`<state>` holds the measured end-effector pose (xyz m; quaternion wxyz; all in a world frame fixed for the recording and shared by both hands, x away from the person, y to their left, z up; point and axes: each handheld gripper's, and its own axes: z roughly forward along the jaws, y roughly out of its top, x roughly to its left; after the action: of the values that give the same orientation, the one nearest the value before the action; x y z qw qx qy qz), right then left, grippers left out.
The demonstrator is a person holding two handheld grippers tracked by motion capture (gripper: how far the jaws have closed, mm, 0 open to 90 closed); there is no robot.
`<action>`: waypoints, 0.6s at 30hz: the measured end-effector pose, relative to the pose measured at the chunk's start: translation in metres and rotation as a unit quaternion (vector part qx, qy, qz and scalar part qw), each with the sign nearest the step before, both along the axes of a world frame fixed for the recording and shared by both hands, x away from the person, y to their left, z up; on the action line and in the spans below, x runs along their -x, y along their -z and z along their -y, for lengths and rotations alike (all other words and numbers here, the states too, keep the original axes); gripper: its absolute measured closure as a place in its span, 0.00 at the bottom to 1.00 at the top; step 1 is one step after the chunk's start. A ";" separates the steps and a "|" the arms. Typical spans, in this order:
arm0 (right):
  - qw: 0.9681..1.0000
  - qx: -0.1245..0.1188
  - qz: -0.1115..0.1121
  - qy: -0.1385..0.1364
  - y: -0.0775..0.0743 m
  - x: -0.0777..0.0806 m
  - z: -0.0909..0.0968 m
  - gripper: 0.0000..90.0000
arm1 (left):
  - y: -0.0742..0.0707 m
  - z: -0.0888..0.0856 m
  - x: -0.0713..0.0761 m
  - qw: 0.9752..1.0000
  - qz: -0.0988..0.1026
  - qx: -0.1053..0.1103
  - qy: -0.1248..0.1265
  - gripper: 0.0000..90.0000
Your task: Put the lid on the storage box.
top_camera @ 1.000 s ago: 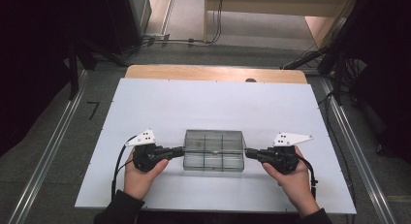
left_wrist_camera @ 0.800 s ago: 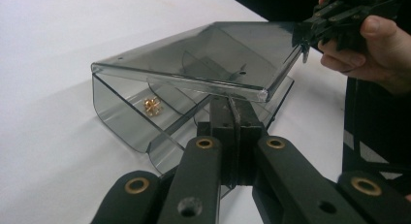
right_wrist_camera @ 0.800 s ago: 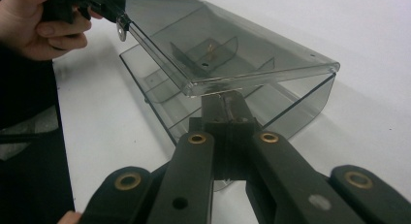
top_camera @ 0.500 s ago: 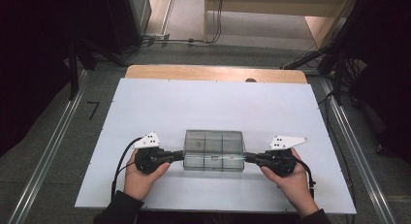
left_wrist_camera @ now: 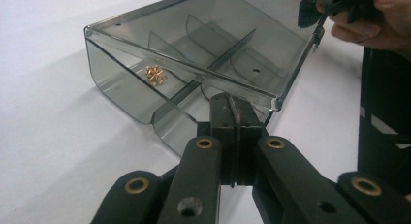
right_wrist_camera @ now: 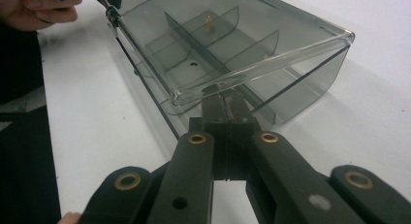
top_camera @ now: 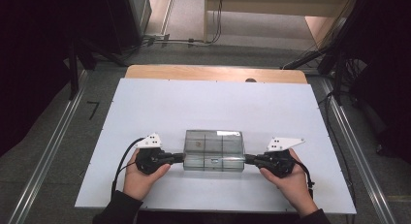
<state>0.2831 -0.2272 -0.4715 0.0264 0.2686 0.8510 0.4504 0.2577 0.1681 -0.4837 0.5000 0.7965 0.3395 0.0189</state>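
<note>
Smoky clear plastic organizer box (top_camera: 214, 150) sits on the white table (top_camera: 213, 103), near the front edge, roughly centre, lid closed over it; inside, thin dividers split it into compartments. Small pile of copper-coloured bits (left_wrist_camera: 155, 74) lies in one compartment, at about 10 o'clock from the left gripper's jaw tips in the left gripper view; in the right gripper view the same bits (right_wrist_camera: 207, 25) show at about 12 o'clock, far side of a divider. Left gripper (top_camera: 180, 158) lies level at the box's 9 o'clock end, jaws clenched together, tips right at the lid edge of that short side; in the left gripper view (left_wrist_camera: 231, 105) the closed jaws meet the rim of the lid, whether they pinch a tab there cannot be told. Right gripper (top_camera: 248, 159) mirrors it at the box's 3 o'clock end, level, jaws clenched, tips (right_wrist_camera: 228, 99) tucked under the lid lip. Left hand (top_camera: 140, 178) wraps the gripper body from below, forearm in a dark sleeve coming in from 6 o'clock; right hand (top_camera: 291, 180) the same on its side. Grey three-cornered plate rides on top of each gripper. Cable loops off the left gripper toward 7 o'clock. Both hands low, close to the table surface.
</note>
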 end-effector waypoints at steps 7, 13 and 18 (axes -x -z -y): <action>1.000 0.010 0.000 -0.001 0.002 0.000 -0.001 0.98 | 0.002 0.000 -0.001 1.000 -0.007 -0.006 0.004 1.00; 1.000 0.013 0.000 -0.003 0.004 -0.001 -0.002 0.98 | 0.003 -0.002 -0.002 1.000 -0.010 -0.003 0.004 1.00; 1.000 0.013 -0.001 -0.003 0.004 -0.001 -0.001 0.98 | 0.003 -0.003 -0.002 1.000 -0.014 -0.008 0.007 1.00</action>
<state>0.2836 -0.2260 -0.4755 0.0275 0.2662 0.8578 0.4389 0.2599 0.1710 -0.4872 0.4885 0.8031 0.3410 0.0074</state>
